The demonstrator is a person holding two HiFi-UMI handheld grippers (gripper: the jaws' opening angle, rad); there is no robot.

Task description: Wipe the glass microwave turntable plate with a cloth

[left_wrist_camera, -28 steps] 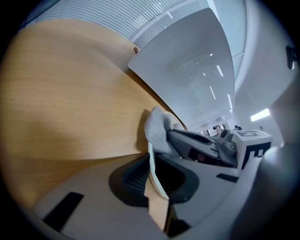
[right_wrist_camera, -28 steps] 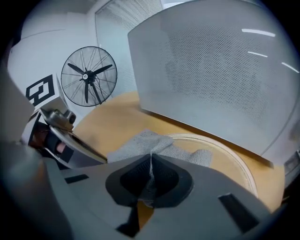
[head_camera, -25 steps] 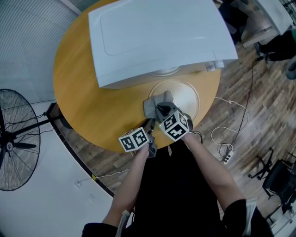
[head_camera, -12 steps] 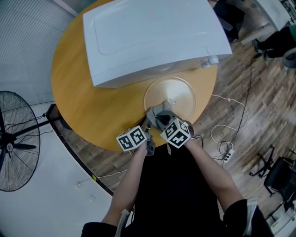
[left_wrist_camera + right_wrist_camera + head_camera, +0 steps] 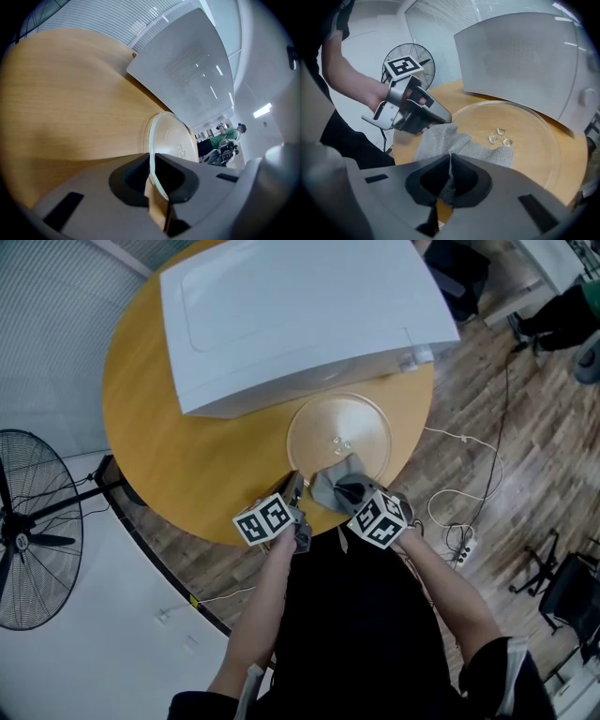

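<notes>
The clear glass turntable plate (image 5: 342, 420) lies flat on the round wooden table (image 5: 178, 451), just in front of the microwave. My left gripper (image 5: 292, 487) is shut on the plate's near-left rim; in the left gripper view the rim (image 5: 151, 161) runs straight between the jaws (image 5: 153, 174). My right gripper (image 5: 350, 491) is shut on a grey cloth (image 5: 336, 482), which is spread over the plate's near edge. Seen from the right gripper view, the cloth (image 5: 457, 144) rests on the glass (image 5: 529, 136) beside the left gripper (image 5: 423, 115), with a fold pinched in my right gripper (image 5: 449, 182).
A white microwave (image 5: 291, 315) fills the back of the table, close behind the plate. The table's near edge runs right under both grippers. A standing fan (image 5: 28, 531) is on the floor at left, and cables (image 5: 459, 521) lie at right.
My right gripper has dragged the cloth across the plate, from its left part rightward and toward the near edge. The left gripper has kept its hold on the rim.
</notes>
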